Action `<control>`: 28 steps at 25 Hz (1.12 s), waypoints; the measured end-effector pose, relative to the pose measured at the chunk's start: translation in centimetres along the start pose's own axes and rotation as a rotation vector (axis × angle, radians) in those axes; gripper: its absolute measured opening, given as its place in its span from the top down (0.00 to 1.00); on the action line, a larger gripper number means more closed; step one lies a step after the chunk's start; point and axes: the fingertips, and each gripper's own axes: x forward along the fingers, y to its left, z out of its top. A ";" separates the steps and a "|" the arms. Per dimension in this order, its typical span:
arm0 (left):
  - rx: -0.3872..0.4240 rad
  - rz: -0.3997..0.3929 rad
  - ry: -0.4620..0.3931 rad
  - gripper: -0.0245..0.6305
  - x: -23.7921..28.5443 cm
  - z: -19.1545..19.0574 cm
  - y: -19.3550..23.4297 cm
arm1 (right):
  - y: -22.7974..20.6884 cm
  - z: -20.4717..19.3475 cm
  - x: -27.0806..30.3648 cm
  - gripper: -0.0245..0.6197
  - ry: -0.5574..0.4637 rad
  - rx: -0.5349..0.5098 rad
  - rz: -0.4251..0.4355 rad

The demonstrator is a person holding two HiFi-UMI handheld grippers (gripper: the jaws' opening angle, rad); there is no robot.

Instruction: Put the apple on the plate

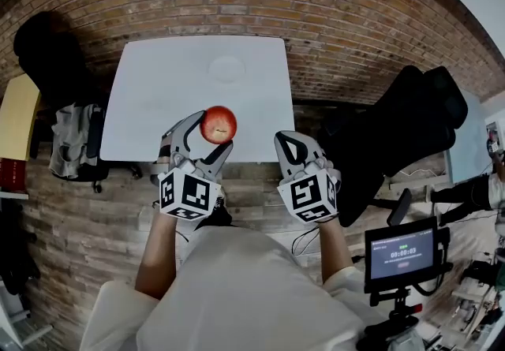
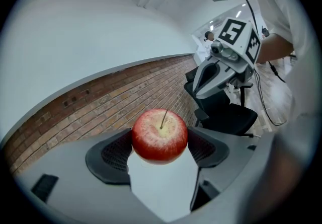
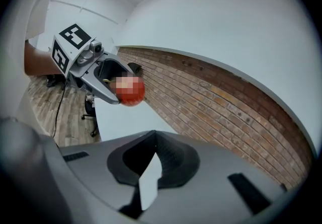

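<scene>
Left gripper view: the left gripper (image 2: pixel 160 143) has its jaws set moderately apart and clamped on the apple (image 2: pixel 160 135), one dark, mesh-textured pad pressed to each side. The fruit is round and glossy red, paling to yellow around a thin stem that points up toward the camera. In the right gripper view, the right gripper (image 3: pixel 152 142) has its grey, curved jaws brought together at the tips, leaving only a thin wedge of a gap, and nothing is held between them. From the head view both grippers are level with each other in front of the person, each carrying a cube with black-and-white square markers, and the apple hangs over the near edge of the table (image 1: pixel 158 105). The table is a smooth, white rectangle. The plate (image 1: pixel 226 69), a pale round disc barely distinct from the tabletop, lies toward the far end, well apart from the apple. A red brick wall (image 2: pixel 100 107) stands behind the table, with a black office chair (image 2: pixel 226 112) near it.
</scene>
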 end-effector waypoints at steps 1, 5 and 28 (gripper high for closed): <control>0.006 -0.004 0.000 0.42 0.6 -0.2 0.6 | -0.2 0.2 0.8 0.96 0.004 0.001 0.001; 0.029 -0.017 0.002 0.42 2.8 -1.2 3.2 | -0.9 1.0 3.8 0.96 0.022 0.002 0.001; 0.041 -0.095 0.010 0.42 9.2 -6.4 11.5 | -2.3 4.1 15.8 0.96 0.095 -0.027 -0.005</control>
